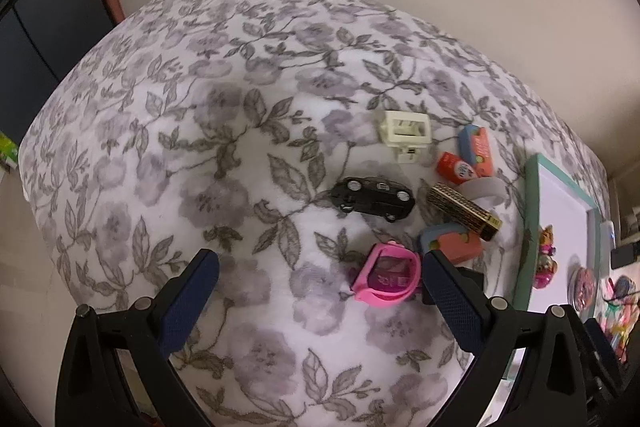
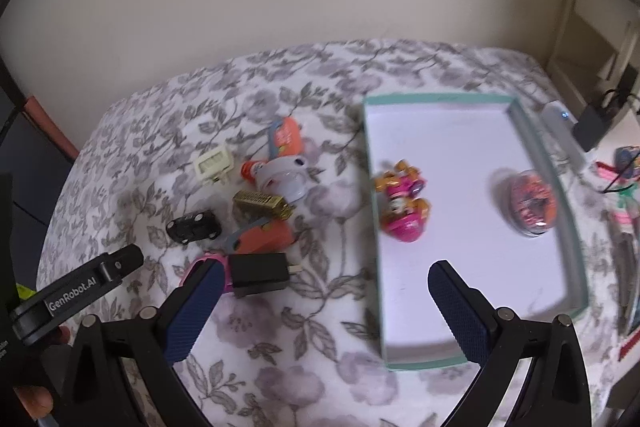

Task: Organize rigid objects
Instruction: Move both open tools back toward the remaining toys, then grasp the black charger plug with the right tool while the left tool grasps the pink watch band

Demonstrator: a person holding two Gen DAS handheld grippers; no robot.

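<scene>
Small toys lie clustered on a floral cloth: a black toy car [image 1: 374, 198] [image 2: 194, 225], a cream plastic frame [image 1: 406, 131] [image 2: 213, 163], a gold bar [image 1: 464, 211] [image 2: 262, 205], a pink watch-like toy [image 1: 386, 275], orange erasers [image 1: 454, 243] [image 2: 260, 237] and a black plug adapter [image 2: 258, 274]. A teal-rimmed white box [image 2: 516, 115] [image 1: 530, 195] holds a pink and yellow figure [image 2: 402, 207] and a clear ball [image 2: 530, 205]. My left gripper [image 1: 318, 283] is open, the pink toy just inside its right finger. My right gripper [image 2: 326, 287] is open over the box's near left edge.
The cloth-covered table [image 1: 168, 131] ends at a beige wall behind. Right of the box lie a white device [image 2: 560, 119], a black charger [image 2: 596, 125] and colourful clutter [image 2: 624, 187]. The left gripper's body [image 2: 76, 291] reaches in at the lower left of the right wrist view.
</scene>
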